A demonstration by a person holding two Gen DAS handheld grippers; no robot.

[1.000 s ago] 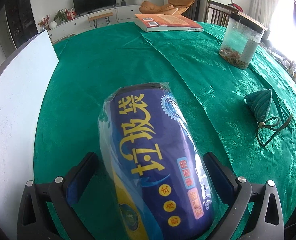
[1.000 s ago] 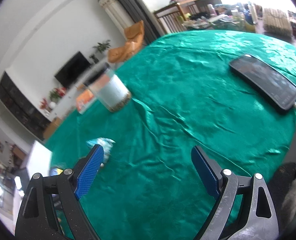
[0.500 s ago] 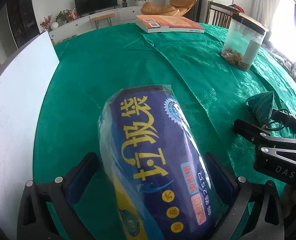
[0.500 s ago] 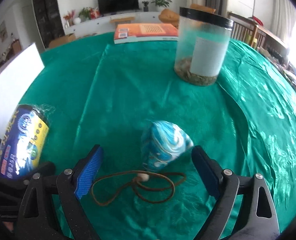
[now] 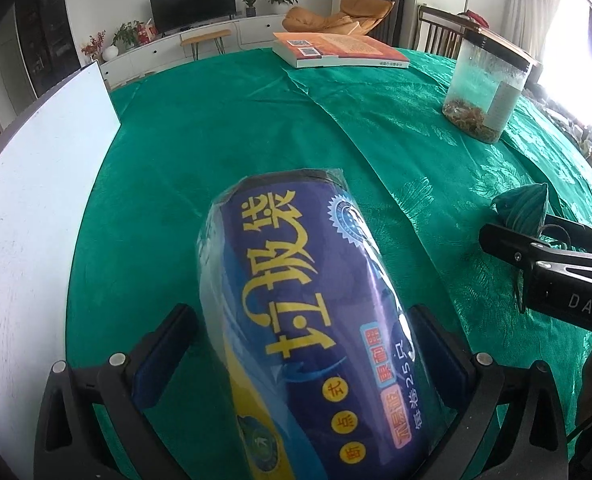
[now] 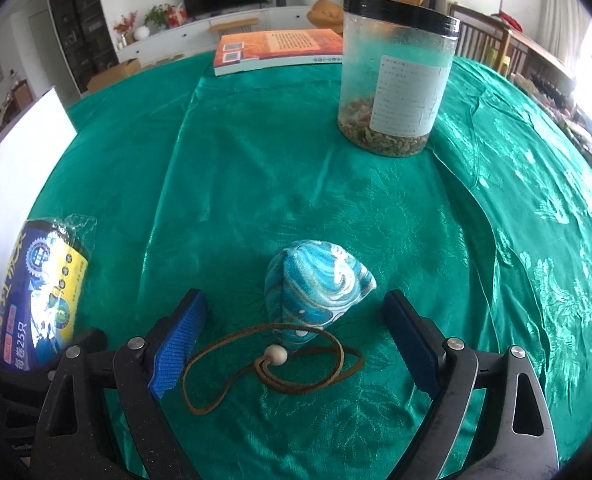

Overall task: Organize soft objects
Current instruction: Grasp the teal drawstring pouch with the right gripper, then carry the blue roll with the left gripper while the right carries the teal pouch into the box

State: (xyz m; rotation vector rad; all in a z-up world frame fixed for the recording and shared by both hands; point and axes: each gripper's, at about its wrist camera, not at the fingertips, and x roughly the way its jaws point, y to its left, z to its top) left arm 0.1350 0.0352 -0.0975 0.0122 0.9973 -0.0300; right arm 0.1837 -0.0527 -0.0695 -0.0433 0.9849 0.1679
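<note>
A blue and yellow plastic-wrapped roll of bags (image 5: 308,320) lies on the green tablecloth between the jaws of my left gripper (image 5: 304,344), which is open around it; whether the pads touch it I cannot tell. The roll also shows in the right wrist view (image 6: 43,292) at the left. A teal patterned cloth pouch (image 6: 320,280) with a brown cord and a white bead (image 6: 275,356) lies just ahead of my right gripper (image 6: 296,320), which is open and empty. The pouch shows in the left wrist view (image 5: 524,204), with my right gripper (image 5: 552,264) beside it.
A clear plastic jar (image 6: 396,76) with a black lid stands at the back right. An orange book (image 6: 275,50) lies at the table's far edge. A white board (image 5: 27,208) stands along the left side. The green tablecloth (image 6: 255,168) covers the round table.
My right gripper swung from facing a phone on the table to facing the pouch and moved closer to it. The left gripper and the roll have barely moved.
</note>
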